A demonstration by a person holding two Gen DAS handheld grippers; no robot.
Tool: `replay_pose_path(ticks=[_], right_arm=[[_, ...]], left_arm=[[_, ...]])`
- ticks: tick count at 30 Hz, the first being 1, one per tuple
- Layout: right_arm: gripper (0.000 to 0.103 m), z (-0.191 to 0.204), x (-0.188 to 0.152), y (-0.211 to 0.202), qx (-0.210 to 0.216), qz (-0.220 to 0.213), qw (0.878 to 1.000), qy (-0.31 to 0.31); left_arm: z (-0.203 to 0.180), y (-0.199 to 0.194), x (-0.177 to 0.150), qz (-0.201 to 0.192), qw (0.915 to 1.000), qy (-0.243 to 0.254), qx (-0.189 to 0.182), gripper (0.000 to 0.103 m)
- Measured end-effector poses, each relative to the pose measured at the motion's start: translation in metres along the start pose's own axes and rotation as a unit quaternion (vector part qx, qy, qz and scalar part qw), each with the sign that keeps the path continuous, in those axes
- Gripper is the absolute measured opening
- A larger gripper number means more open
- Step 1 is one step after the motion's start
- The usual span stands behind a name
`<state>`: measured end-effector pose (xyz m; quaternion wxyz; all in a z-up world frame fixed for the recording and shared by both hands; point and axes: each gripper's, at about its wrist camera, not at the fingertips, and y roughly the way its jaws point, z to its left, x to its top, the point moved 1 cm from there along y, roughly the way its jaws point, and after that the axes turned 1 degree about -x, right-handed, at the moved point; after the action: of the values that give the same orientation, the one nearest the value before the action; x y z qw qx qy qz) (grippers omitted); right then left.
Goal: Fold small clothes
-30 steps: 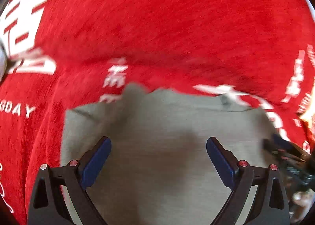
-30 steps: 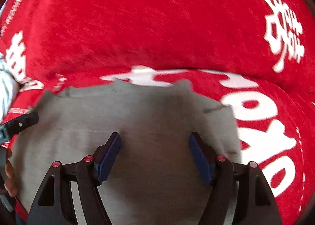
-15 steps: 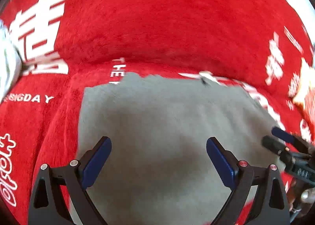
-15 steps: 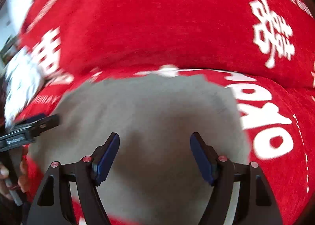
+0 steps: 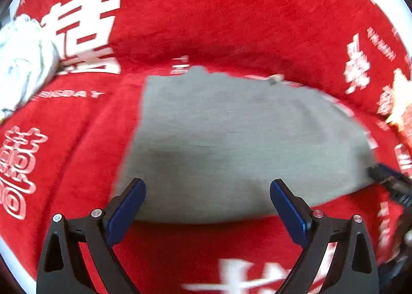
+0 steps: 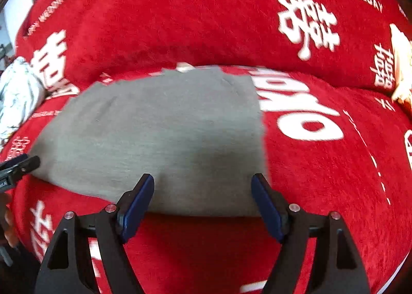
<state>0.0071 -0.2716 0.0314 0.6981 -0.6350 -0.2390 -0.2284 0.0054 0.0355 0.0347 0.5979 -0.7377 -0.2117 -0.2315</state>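
Note:
A grey garment [image 5: 244,139] lies flat and folded on the red sofa cover [image 5: 206,23] printed with white characters. My left gripper [image 5: 208,191] hovers open over the garment's near edge, with nothing between its blue pads. In the right wrist view the same grey garment [image 6: 159,134] fills the middle, and my right gripper [image 6: 203,186] stands open above its near right corner, holding nothing. The tip of the right gripper [image 5: 386,180] shows at the garment's right edge, and the tip of the left gripper [image 6: 20,165] shows at its left edge.
A crumpled white cloth [image 5: 23,62] lies at the far left of the seat, also seen as the white cloth [image 6: 18,95]. A pale yellowish object [image 6: 400,67] sits at the far right. The red backrest [image 6: 193,23] rises right behind the garment.
Both grippers have drawn back and slightly up from the grey garment. Its near edge and red cover in front of it now show. The garment lies flatter and squarer.

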Motion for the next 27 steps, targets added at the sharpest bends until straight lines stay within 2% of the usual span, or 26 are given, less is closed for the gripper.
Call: replay_pose_path(ticks=[3, 6, 8, 10, 11, 13, 14, 16, 18, 21, 22, 25, 27], right_arm=[[0.081, 0.032, -0.006, 0.003, 0.034, 0.005, 0.999, -0.03], [0.081, 0.046, -0.018, 0.018, 0.021, 0.021, 0.998, -0.064], [0.081, 0.036, -0.024, 0.017, -0.001, 0.009, 0.997, -0.071], [0.081, 0.02, -0.025, 0.013, -0.002, 0.008, 0.998, -0.055], [0.081, 0.013, -0.026, 0.01, 0.006, 0.007, 0.999, -0.048], [0.081, 0.002, -0.026, 0.005, -0.015, 0.015, 0.999, -0.029], [0.081, -0.004, -0.027, 0.002, -0.008, 0.019, 1.0, -0.013], [0.081, -0.012, -0.028, -0.011, 0.038, 0.004, 0.999, 0.032], [0.081, -0.01, -0.025, -0.015, 0.046, -0.008, 0.998, 0.051], [0.082, 0.007, -0.017, -0.012, 0.043, -0.016, 0.998, 0.043], [0.082, 0.014, -0.016, -0.008, 0.041, -0.011, 0.998, 0.035], [0.082, 0.028, -0.017, 0.002, 0.049, 0.004, 0.998, 0.025], [0.082, 0.037, -0.023, 0.002, 0.052, 0.006, 0.998, 0.021]], left_arm=[[-0.023, 0.013, -0.009, 0.019, 0.9997, 0.011, -0.008, 0.098], [-0.022, 0.024, -0.019, 0.027, 0.9988, 0.029, 0.03, 0.098], [-0.012, 0.018, -0.024, 0.018, 0.9987, 0.033, 0.034, 0.098], [0.001, 0.011, -0.027, 0.019, 0.9988, 0.024, 0.037, 0.098], [0.012, 0.007, -0.03, 0.023, 0.9987, 0.01, 0.045, 0.098], [0.033, 0.0, -0.036, 0.025, 0.9978, -0.024, 0.056, 0.098], [0.044, -0.006, -0.039, 0.021, 0.9975, -0.047, 0.048, 0.098], [0.063, -0.014, -0.044, 0.014, 0.9955, -0.091, 0.022, 0.098], [0.073, -0.013, -0.045, 0.018, 0.9918, -0.126, -0.001, 0.098], [0.072, -0.012, -0.04, 0.02, 0.9877, -0.15, -0.039, 0.098], [0.072, -0.01, -0.039, 0.019, 0.9842, -0.165, -0.061, 0.103], [0.072, -0.008, -0.038, 0.01, 0.9743, -0.207, -0.089, 0.103], [0.078, -0.005, -0.037, -0.008, 0.9667, -0.225, -0.122, 0.103]])
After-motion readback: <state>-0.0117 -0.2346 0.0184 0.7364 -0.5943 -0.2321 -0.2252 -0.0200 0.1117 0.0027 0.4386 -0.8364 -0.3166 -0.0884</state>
